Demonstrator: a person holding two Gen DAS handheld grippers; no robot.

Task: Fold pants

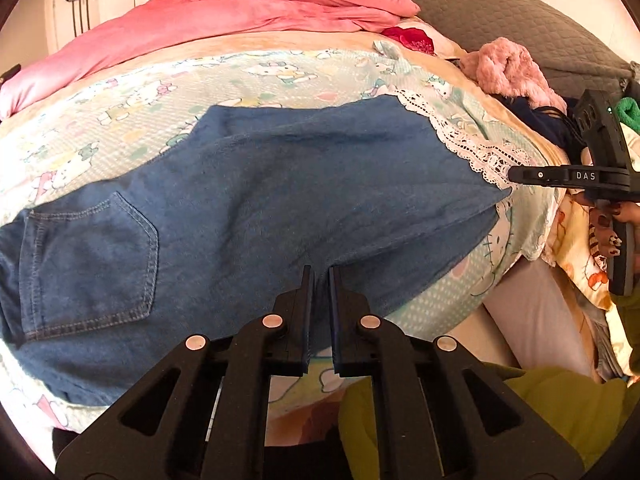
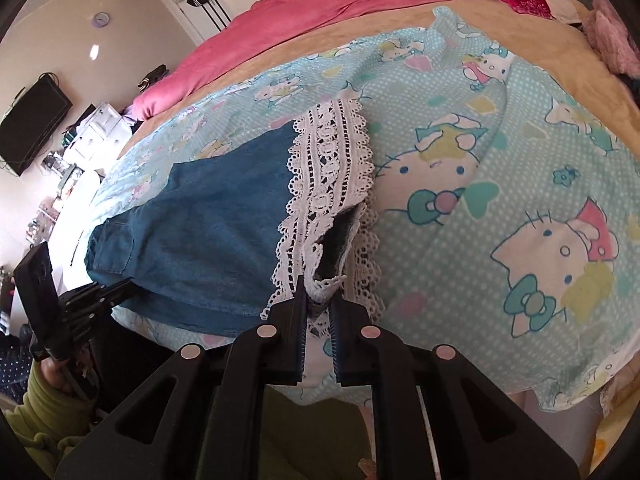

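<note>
Blue denim pants (image 1: 256, 200) with a white lace hem (image 1: 472, 148) lie flat on the bed, back pocket at the left, folded lengthwise. My left gripper (image 1: 321, 270) is over the near edge of the pants at mid-leg, jaws nearly closed with a narrow gap, and I cannot tell whether cloth is between them. My right gripper (image 2: 320, 294) is shut on the lace hem (image 2: 328, 168) at the leg end. In the left wrist view the right gripper (image 1: 516, 174) sits at the hem on the right. In the right wrist view the left gripper (image 2: 124, 284) touches the pants' near edge.
The pants rest on a Hello Kitty sheet (image 2: 500, 160). A pink duvet (image 1: 224, 20) lies at the far side. A pink fluffy garment (image 1: 508, 68) and other clothes are piled at the right by a grey headboard (image 1: 520, 12). The bed edge is near me.
</note>
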